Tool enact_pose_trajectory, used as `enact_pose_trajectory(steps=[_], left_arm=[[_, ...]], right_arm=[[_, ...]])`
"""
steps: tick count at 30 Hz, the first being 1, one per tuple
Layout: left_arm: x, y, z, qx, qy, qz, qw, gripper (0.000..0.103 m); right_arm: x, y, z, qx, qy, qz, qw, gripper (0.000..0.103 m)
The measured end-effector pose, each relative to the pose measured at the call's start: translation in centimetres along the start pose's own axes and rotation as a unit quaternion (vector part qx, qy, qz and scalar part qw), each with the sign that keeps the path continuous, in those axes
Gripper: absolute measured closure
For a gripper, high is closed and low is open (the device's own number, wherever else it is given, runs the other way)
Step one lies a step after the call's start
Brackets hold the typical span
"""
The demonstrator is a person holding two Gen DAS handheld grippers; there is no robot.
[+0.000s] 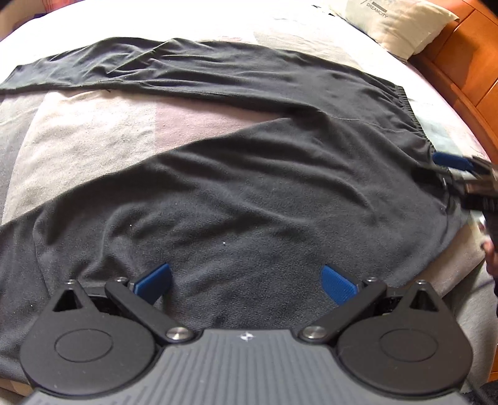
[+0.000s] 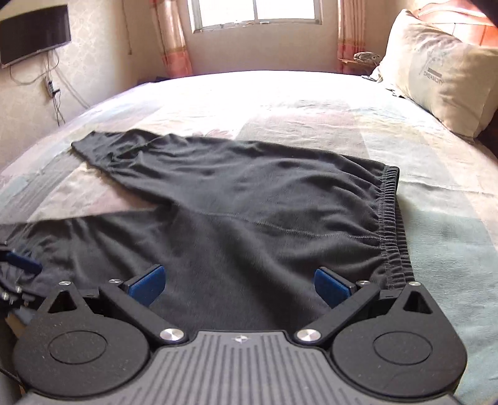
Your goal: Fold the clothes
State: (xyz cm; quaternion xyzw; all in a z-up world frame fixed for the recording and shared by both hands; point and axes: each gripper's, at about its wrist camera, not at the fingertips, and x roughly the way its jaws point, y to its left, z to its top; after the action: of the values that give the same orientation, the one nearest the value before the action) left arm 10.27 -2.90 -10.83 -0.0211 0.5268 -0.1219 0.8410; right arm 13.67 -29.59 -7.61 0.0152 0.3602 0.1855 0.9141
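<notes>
Black trousers [image 1: 249, 193] lie spread flat on the bed, legs splayed apart to the left, elastic waistband [image 1: 411, 115] at the right. My left gripper [image 1: 246, 285] hovers open over the near leg, blue pads wide apart, nothing between them. In the right wrist view the trousers [image 2: 249, 218] fill the middle, waistband [image 2: 392, 218] on the right. My right gripper [image 2: 238, 285] is open above the near hip part beside the waistband. The right gripper [image 1: 457, 174] also shows at the left view's right edge, and a blue fingertip of the left one [image 2: 21, 263] at the right view's left edge.
The bed carries a pale patchwork sheet [image 2: 280, 102]. A cream pillow [image 2: 442, 71] leans at the head of the bed, next to an orange wooden headboard [image 1: 467, 62]. A window [image 2: 255, 12], curtains and a wall-mounted screen [image 2: 34, 34] are beyond the far edge.
</notes>
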Motion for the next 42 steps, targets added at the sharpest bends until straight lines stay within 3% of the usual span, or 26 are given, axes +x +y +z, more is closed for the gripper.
enact_pose_trajectory(steps=[4, 8, 10, 17, 23, 26, 32, 34, 37, 42], left_arm=[[-0.3, 0.5, 0.2, -0.015, -0.002, -0.010, 0.9998, 0.001], [-1.0, 0.2, 0.6, -0.014, -0.014, -0.016, 0.9997, 0.001], [-0.9, -0.1, 0.9, -0.006, -0.015, -0.019, 0.9997, 0.001], [0.7, -1.5, 1.2, 0.010, 0.007, -0.033, 0.9994, 0.001], [0.3, -1.6, 1.0, 0.001, 0.005, -0.032, 0.9995, 0.001], [-0.3, -1.3, 0.8, -0.005, 0.000, -0.027, 0.9996, 0.001], [-0.9, -1.4, 0.6, 0.000, 0.000, -0.022, 0.9998, 0.001], [-0.9, -1.6, 0.5, 0.004, 0.001, -0.021, 0.9998, 0.001], [-1.0, -2.1, 0.3, 0.009, 0.002, -0.024, 0.9997, 0.001], [-1.3, -2.9, 0.5, 0.012, -0.003, -0.033, 0.9994, 0.001]], right_arm=[[3.3, -3.6, 0.1, 0.075, 0.024, 0.031, 0.996, 0.000], [3.5, -5.6, 0.5, 0.062, 0.016, -0.025, 0.998, 0.000], [2.9, -6.8, 0.9, 0.093, 0.017, -0.020, 0.995, 0.000], [1.9, -5.8, 0.4, 0.099, 0.021, 0.068, 0.993, 0.000], [2.9, -7.9, 1.0, 0.123, 0.011, 0.012, 0.992, 0.000], [1.3, -7.9, 1.8, 0.143, 0.002, 0.013, 0.990, 0.000], [-2.2, -5.9, 0.0, 0.137, 0.038, 0.084, 0.986, 0.000], [-2.8, -5.8, -1.4, 0.141, 0.052, 0.069, 0.986, 0.000], [-3.1, -7.0, -3.5, 0.151, 0.079, 0.010, 0.985, 0.000], [-4.7, -6.8, -3.6, 0.161, 0.058, 0.016, 0.985, 0.000]])
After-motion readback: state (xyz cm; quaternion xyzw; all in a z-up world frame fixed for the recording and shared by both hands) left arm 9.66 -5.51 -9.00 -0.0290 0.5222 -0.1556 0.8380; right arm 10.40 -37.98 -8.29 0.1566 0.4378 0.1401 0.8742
